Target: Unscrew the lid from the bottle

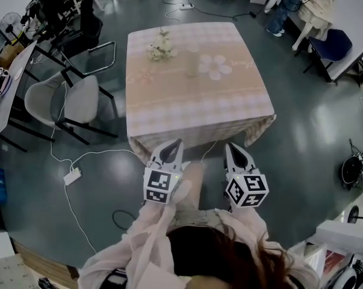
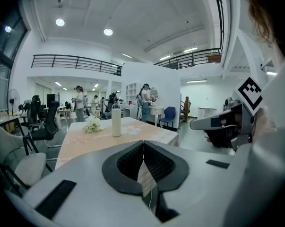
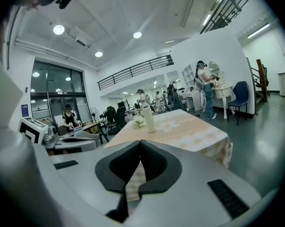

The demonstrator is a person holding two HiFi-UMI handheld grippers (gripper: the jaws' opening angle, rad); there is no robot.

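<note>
Unscrewing is not yet begun: the tall white cylindrical bottle (image 2: 116, 120) stands capped mid-frame on the pink checked tabletop (image 1: 199, 110), well apart from the left claw (image 1: 177, 146) and right claw (image 1: 229, 147), both closed on nothing.

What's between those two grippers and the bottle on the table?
Only bare tablecloth lies between the left gripper, the right gripper and the bottle; the head view shows it.

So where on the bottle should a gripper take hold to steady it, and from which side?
Probably the straight mid-body of the white bottle, with the left gripper coming in level from the near edge of the table: it stands upright, flowers close on its left. That leaves the lid free for the right gripper from above.
</note>
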